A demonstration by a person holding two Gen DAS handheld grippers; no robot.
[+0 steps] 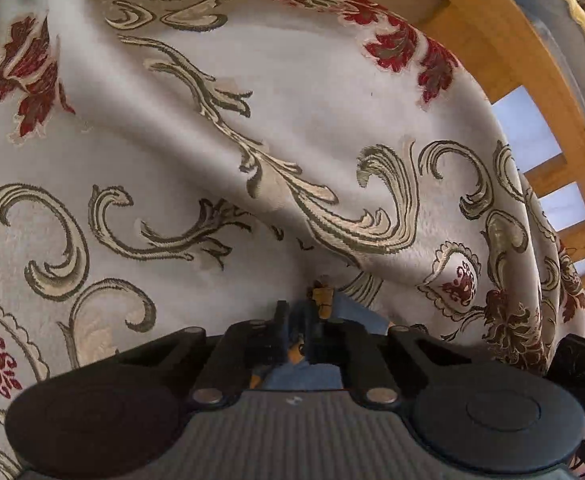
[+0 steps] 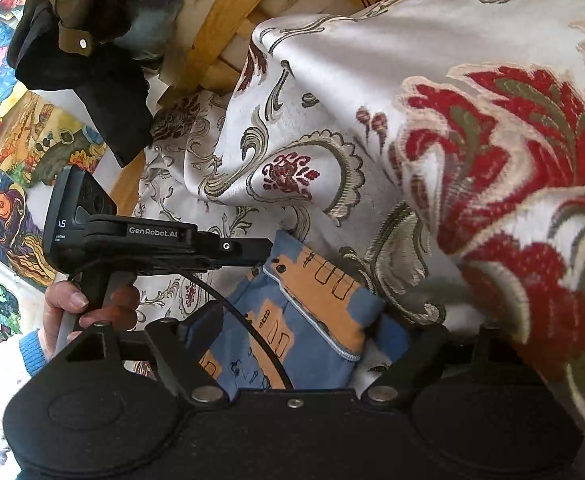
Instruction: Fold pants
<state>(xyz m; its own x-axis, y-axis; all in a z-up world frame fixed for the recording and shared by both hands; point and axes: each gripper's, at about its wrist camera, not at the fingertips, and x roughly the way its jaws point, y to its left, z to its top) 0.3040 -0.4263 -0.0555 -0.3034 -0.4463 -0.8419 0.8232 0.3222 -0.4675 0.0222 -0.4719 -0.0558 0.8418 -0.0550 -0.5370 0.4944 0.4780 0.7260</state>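
The pants (image 2: 312,312) are blue with orange building prints and lie bunched on a floral bedspread (image 2: 372,80). In the left wrist view my left gripper (image 1: 312,312) is shut, pinching a blue and orange edge of the pants (image 1: 321,300). The right wrist view shows that same left gripper (image 2: 266,249) from the side, held by a hand (image 2: 68,304), its tip on the pants' top corner. My right gripper (image 2: 296,344) stands open, its arms spread wide either side of the pants bundle, which sits right in front of it. Its fingertips are hard to make out.
A raised fold of the cream bedspread (image 1: 252,140) with red and olive scrolls surrounds the pants. Wooden slats (image 1: 532,80) run along the bed's edge. Dark clothes (image 2: 80,40) hang over the wood (image 2: 220,20), with colourful picture tiles (image 2: 12,152) beyond.
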